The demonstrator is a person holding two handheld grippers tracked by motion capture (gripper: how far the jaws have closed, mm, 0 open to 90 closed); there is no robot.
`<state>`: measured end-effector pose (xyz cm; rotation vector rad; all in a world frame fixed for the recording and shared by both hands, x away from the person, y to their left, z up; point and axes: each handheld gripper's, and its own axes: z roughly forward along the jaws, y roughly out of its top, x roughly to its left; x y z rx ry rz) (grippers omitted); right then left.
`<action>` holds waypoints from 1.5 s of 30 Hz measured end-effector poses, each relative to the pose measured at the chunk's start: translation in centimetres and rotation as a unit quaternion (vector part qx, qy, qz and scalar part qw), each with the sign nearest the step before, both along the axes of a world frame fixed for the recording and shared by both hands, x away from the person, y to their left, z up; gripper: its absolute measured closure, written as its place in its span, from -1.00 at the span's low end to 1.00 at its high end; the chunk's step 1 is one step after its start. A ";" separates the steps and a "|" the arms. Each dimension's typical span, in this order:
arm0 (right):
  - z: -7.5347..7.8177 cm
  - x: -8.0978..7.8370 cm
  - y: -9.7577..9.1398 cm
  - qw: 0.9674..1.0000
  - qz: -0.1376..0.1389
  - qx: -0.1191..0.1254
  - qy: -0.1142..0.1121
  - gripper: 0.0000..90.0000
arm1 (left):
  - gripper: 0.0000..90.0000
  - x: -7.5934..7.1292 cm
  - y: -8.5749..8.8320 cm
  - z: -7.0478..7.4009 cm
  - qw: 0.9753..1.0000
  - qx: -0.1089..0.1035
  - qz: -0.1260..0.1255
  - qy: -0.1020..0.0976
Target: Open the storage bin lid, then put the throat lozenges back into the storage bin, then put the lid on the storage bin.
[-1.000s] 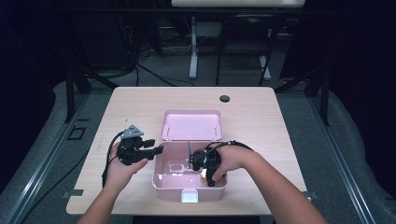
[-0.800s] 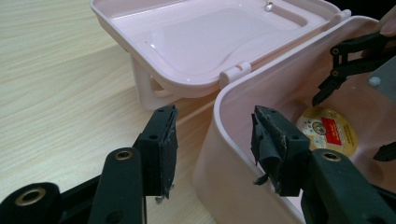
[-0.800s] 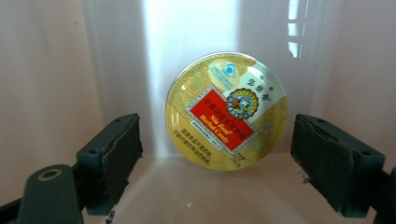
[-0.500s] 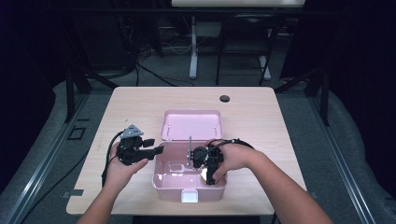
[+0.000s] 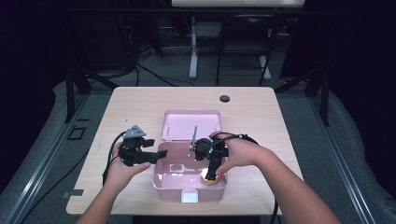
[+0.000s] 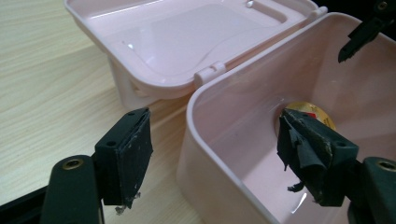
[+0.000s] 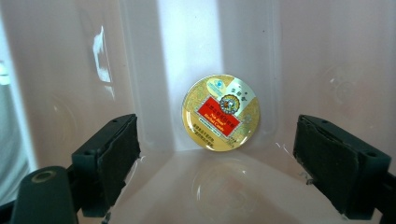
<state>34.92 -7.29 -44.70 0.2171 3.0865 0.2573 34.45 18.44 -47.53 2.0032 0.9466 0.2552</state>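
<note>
A pink plastic box [image 5: 172, 189] stands open on the table, its lid [image 5: 182, 123] laid back behind it. A round gold tin with a red label [image 5: 210, 180] [image 7: 221, 112] lies flat on the box floor near the front right corner. My right gripper [image 5: 211, 171] [image 7: 233, 158] points down into the box just above the tin, open, its jaws having just widened with nothing between them. My left gripper [image 5: 159, 156] [image 6: 219, 156] is open astride the box's left wall [image 6: 219, 135], one jaw outside and one inside. Its pads stand clear of the wall, and its jaws have just been opening.
A small black round object [image 5: 224, 98] lies near the far edge of the wooden table [image 5: 126, 107]. A white latch [image 5: 189, 196] sits on the box's front. The right gripper's jaw tip [image 6: 359, 37] hangs over the box's far side.
My right gripper has lifted a little inside the box, and the gold tin now lies uncovered below it. The left hand has stayed at the box's left wall.
</note>
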 end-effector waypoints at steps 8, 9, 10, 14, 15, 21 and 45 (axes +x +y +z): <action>0.9 0.2 -0.8 0.999 -0.020 0.019 -0.022 -0.55 | -0.42 -0.1 0.1 0.3 1.000 0.008 0.002 -0.008; 1.0 0.2 -0.9 0.999 -0.025 0.022 -0.024 -0.49 | -0.41 -0.1 0.2 0.3 1.000 0.005 0.004 -0.007; 1.2 0.3 -1.1 0.999 -0.028 0.027 -0.025 -0.45 | -0.37 -0.1 0.2 0.3 1.000 0.005 0.004 -0.011; 1.7 0.7 -1.8 0.998 -0.043 0.045 -0.031 -0.29 | -0.26 -0.1 0.5 0.5 1.000 0.002 0.010 -0.013; 1.9 0.9 -1.9 0.997 -0.051 0.052 -0.033 -0.25 | -0.24 -0.2 0.6 0.5 1.000 0.002 0.011 -0.014; 2.4 1.4 -2.9 0.992 -0.079 0.080 -0.052 -0.08 | 0.00 -0.4 0.8 0.7 1.000 -0.003 0.004 -0.021; 2.9 3.4 -4.9 0.975 -0.168 0.133 -0.053 0.10 | 0.13 -0.5 1.8 1.1 0.999 -0.014 0.020 -0.040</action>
